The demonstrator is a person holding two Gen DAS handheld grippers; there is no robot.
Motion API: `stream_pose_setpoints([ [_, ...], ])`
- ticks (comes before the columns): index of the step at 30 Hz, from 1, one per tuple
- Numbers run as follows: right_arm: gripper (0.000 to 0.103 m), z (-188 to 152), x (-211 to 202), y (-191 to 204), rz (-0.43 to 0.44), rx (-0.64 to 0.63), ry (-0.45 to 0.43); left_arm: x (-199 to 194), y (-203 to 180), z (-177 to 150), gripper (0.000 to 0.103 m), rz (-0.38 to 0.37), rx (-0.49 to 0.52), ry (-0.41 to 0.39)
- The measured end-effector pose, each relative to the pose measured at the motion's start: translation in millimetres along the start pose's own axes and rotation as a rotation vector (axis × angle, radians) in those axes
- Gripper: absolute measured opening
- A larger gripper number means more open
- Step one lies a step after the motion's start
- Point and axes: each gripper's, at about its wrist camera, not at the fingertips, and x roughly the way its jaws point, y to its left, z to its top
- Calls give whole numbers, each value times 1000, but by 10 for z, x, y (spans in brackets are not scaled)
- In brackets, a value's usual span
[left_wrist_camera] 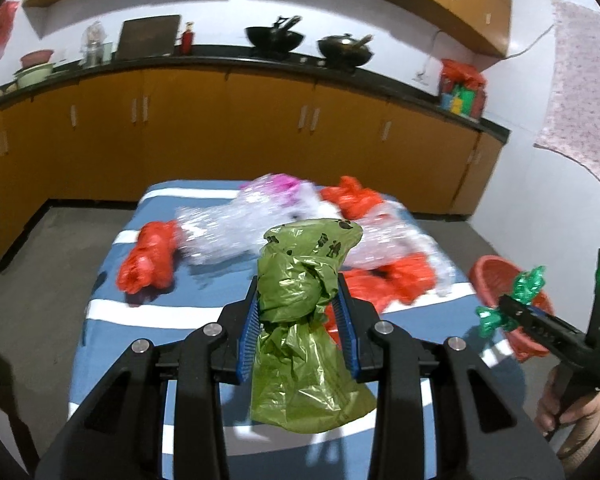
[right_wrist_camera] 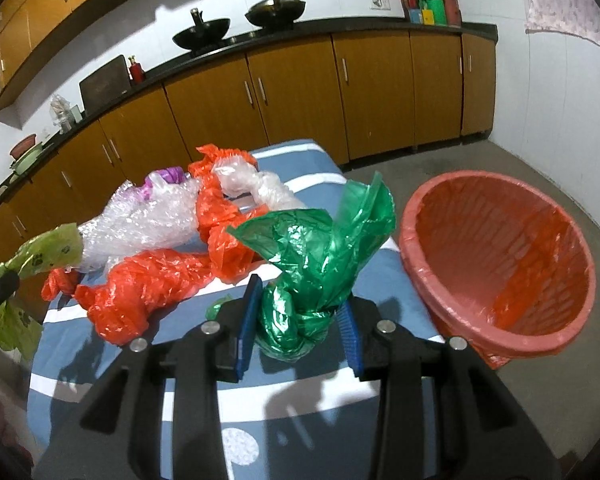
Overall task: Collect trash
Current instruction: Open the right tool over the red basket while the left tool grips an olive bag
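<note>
Trash waits on the striped worktop [right_wrist_camera: 324, 184]: left claw [left_wrist_camera: 300, 320] clamps an olive bag [left_wrist_camera: 300, 280], right claw [right_wrist_camera: 298, 316] a green bag [right_wrist_camera: 316, 256], lifted for the red basket [right_wrist_camera: 500, 344] at right.

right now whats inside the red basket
The red basket shows only its thin red plastic liner against the mesh wall; no trash lies in the visible part. The near rim hides the lowest stretch of the inside.
</note>
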Motion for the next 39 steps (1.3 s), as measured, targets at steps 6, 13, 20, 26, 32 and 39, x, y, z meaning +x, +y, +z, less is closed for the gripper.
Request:
stream_pose_setpoints([
  [6, 37, 91, -188, -369, -78, 7, -51, 105, -547, 86, 35, -121, 38, 1],
  [13, 37, 251, -354, -1152, -233, 72, -86, 512, -1481, 98, 35, -290, 102, 41],
  [20, 37, 397, -336, -1777, -335, 101, -99, 940, -2308, 20, 35, -404, 162, 93],
  [26, 37, 460, -200, -1995, -352, 90, -90, 1247, -2773, -13, 35, -445, 186, 142],
  [32, 37, 438, 4, -2134, -346, 90, -67, 1461, -3016, -95, 35, -453, 221, 193],
  [39, 38, 510, 112, -2282, -338, 101, -77, 1667, -3160, -166, 36, -483, 241, 256],
])
